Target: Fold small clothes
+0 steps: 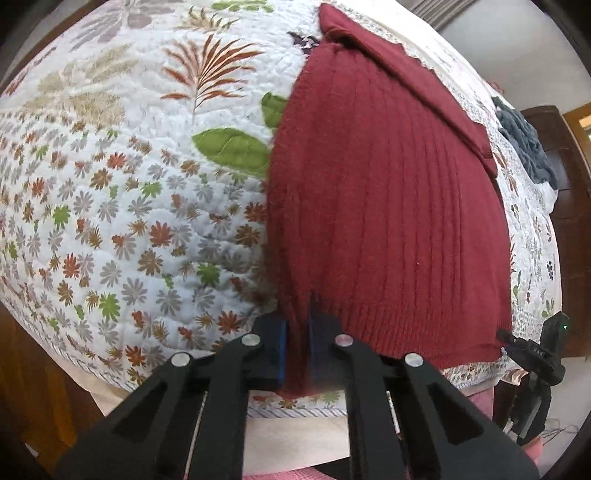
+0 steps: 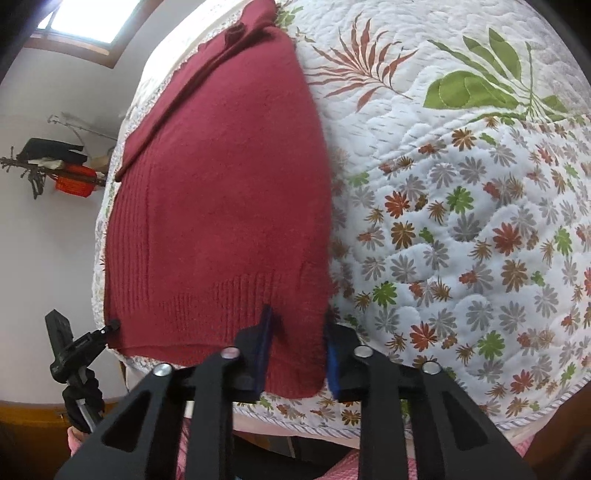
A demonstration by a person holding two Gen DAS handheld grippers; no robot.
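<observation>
A maroon knit sweater (image 1: 384, 206) lies flat on a floral quilt (image 1: 110, 206), hem toward me and a sleeve folded along its far side. My left gripper (image 1: 301, 347) is shut on the hem's left corner, the knit bunched between its blue pads. The right wrist view shows the same sweater (image 2: 221, 206). There my right gripper (image 2: 297, 350) stands open, with the hem's right corner lying in the gap between its fingers. Each gripper shows in the other's view: the right gripper (image 1: 532, 350) at the hem's far corner, the left gripper (image 2: 74, 350) likewise.
A grey-blue garment (image 1: 524, 147) lies crumpled at the quilt's far right, beside dark wooden furniture (image 1: 565, 221). The bed's near edge (image 2: 295, 424) runs just under the grippers. A wall rack with an orange item (image 2: 74, 181) hangs to the left, under a window (image 2: 85, 18).
</observation>
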